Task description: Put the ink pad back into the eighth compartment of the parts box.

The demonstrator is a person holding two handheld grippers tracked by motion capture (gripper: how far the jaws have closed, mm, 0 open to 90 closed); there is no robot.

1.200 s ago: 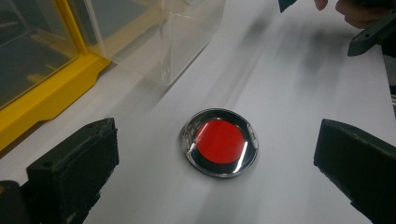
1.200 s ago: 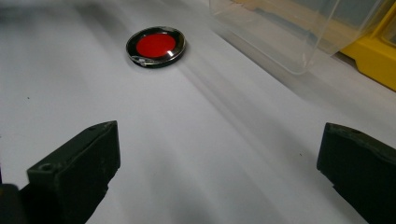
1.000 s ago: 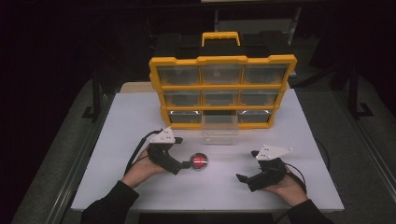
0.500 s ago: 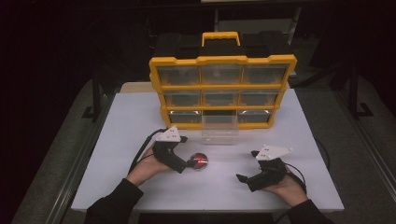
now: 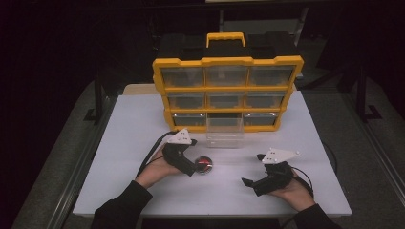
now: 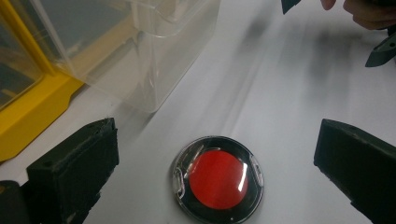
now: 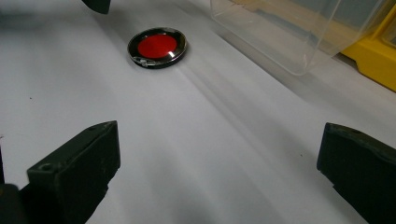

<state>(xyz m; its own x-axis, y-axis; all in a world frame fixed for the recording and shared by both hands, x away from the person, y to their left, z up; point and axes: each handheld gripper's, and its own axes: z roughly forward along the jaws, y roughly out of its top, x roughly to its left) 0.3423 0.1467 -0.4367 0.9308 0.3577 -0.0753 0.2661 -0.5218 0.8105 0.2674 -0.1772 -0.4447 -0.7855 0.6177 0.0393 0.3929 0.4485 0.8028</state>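
Observation:
A round black disc with a red centre lies flat on the white table, just in front of a pulled-out clear drawer. My left gripper is open right beside the disc; in its own view the disc lies between the two wide-apart jaws, touching neither. My right gripper rests open on the table to the right, with nothing between its jaws. From its view the disc lies farther off at the upper left, and the clear drawer juts in at the upper right.
A yellow organiser with a handle stands at the back of the table, holding rows of clear drawers; its bottom middle drawer is pulled out. Its yellow frame is close on the left gripper's left. Bare white table surrounds both hands.
My left gripper has moved forward and right toward the disc, so its open jaws now straddle it. The right gripper has stayed put.

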